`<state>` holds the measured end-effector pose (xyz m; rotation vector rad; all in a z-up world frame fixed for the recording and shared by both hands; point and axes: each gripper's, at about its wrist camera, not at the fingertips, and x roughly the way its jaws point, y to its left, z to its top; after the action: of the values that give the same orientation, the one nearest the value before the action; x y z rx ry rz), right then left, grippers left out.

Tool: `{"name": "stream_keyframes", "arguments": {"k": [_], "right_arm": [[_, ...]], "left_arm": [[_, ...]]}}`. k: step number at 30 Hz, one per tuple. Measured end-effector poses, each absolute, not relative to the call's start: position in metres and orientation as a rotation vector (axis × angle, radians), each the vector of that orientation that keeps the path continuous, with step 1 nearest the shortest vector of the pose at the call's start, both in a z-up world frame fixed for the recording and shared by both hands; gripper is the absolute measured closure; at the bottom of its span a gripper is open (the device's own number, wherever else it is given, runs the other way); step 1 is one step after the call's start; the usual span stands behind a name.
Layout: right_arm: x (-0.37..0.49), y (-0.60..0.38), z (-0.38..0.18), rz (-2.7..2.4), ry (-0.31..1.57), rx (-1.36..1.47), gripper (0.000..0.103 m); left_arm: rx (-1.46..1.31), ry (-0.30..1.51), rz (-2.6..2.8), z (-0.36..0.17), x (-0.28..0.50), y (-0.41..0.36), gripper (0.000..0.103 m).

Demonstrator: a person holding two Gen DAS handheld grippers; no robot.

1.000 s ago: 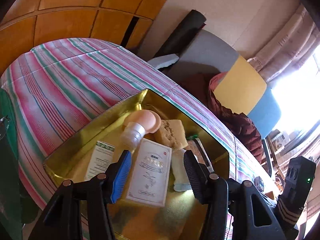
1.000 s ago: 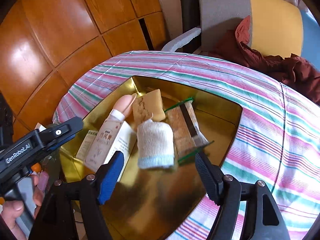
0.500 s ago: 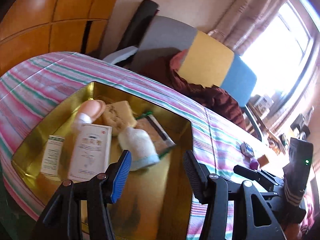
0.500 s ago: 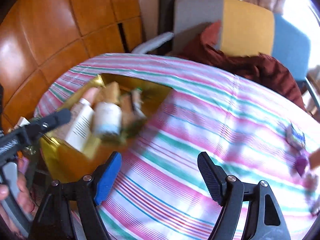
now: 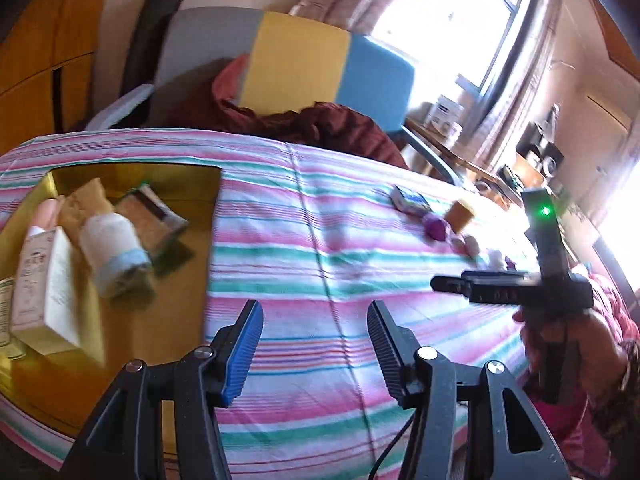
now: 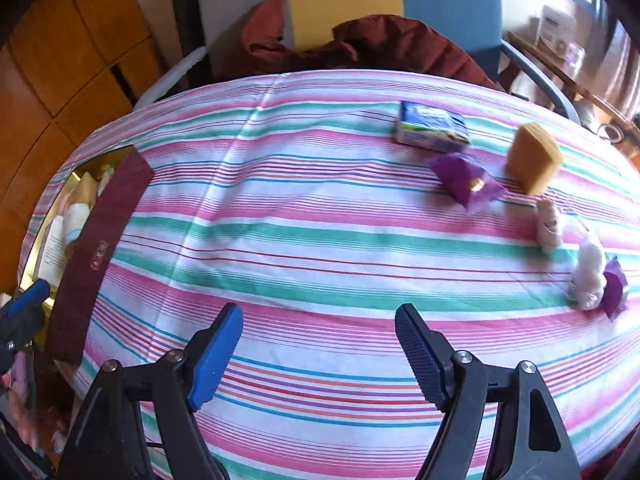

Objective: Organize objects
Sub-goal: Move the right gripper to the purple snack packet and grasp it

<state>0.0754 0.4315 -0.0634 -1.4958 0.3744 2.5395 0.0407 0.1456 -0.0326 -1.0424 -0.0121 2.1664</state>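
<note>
Striped cloth [image 6: 320, 240] lies beneath both tilted-down grippers; left gripper [image 5: 314, 344] and right gripper [image 6: 318, 356] fingers spread, empty

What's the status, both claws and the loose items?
Left claw open, empty. Right claw open, empty, over bare striped cloth. Gold box part filled. Blue carton, sponge, purple packet lie loose on the cloth. Path clear.

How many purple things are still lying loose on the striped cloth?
2. One purple packet lies just in front of the blue-and-white box, beside the orange sponge. A second purple piece lies at the right edge against a white bundle. More may be out of view.
</note>
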Motion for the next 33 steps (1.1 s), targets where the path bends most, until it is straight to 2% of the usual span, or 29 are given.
{"name": "stream_keyframes", "arguments": {"k": [5,12,16,22,25,28,33], "right_arm": [[0.098,0.498,-0.056,2.437,0.387,-1.423,0.024],[0.107,0.611,-0.046,2.24,0.371,-1.261,0.024],[0.106,0.655,-0.06,2.229,0.548,-1.293,0.028],[0.111,0.624,-0.062,2.41,0.797,-1.413,0.03],[0.125,0.611,-0.035,2.478,0.668,-1.317,0.03],[0.136,0.638,-0.018,2.355,0.526,-1.166,0.029],[0.136,0.7,-0.051,2.121,0.494,-1.262,0.029]], "left_arm": [[-1.029,0.059,2.109,-0.039,0.06,0.169,0.048],[-1.059,0.064,2.099,-0.043,0.069,0.179,0.048],[-1.075,0.076,2.1,-0.045,0.07,0.182,0.048],[-1.094,0.116,2.09,-0.049,0.07,0.193,0.048],[-1.102,0.118,2.082,-0.051,0.069,0.197,0.048],[-1.123,0.12,2.073,-0.054,0.069,0.203,0.048],[-1.13,0.141,2.062,-0.057,0.074,0.207,0.048]]}}
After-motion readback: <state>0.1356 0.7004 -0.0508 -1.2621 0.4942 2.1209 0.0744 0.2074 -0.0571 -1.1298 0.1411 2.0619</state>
